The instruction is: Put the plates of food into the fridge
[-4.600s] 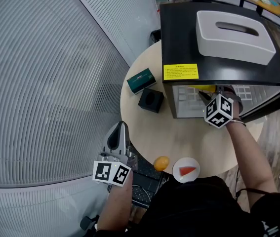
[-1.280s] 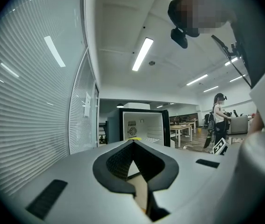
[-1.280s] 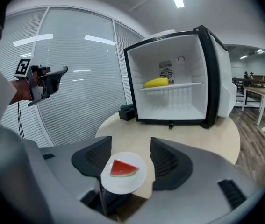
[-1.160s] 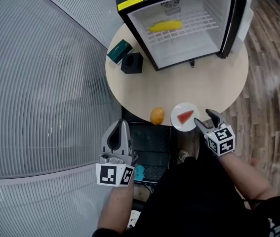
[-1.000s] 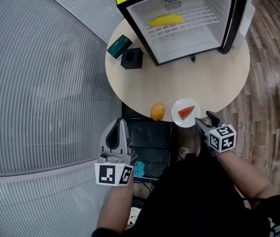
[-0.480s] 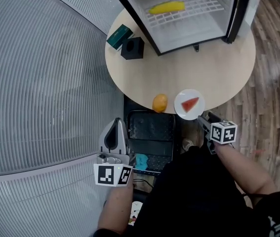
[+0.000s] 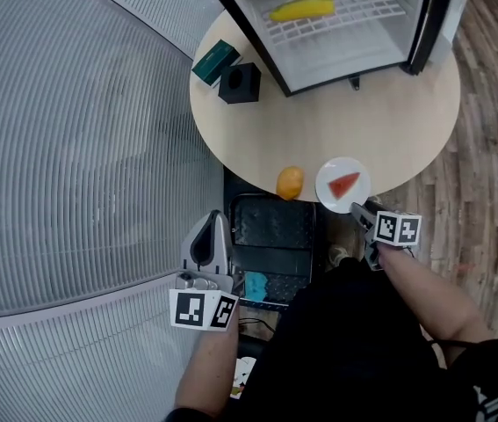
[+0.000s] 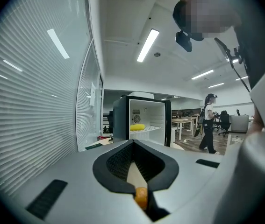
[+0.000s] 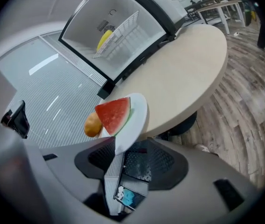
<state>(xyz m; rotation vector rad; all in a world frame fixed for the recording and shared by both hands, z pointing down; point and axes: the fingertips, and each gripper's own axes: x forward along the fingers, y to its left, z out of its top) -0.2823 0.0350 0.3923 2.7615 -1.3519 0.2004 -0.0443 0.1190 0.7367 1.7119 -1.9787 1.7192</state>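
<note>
- The plate (image 7: 331,197) with its slice of watermelon (image 7: 344,184) sits at the very edge of the round table (image 7: 380,112), on the person's side. An orange fruit (image 7: 290,182) lies just beside it.
- The fridge (image 7: 345,55) stands open at the far side of the table, well apart from the plate, with a yellow fruit (image 7: 301,9) on its wire shelf.
- The right gripper (image 7: 363,209) is at the plate's near rim. Its jaws have just been closing and stand about half apart, with the rim between them, but from here they do not look clamped on it yet.
- The left gripper (image 7: 210,222) hangs low beside the person, away from the table, fingers together and holding nothing.
- I judge the plate stiff and light but breakable, and its glazed rim is likely slippery, so it wants a deep, firm bite rather than a pinch at the lip.
- The near rim, clear of the fruit, looks the right place to take hold.
- The wet slice lies loose and could slide, so the plate should be carried level.
</note>
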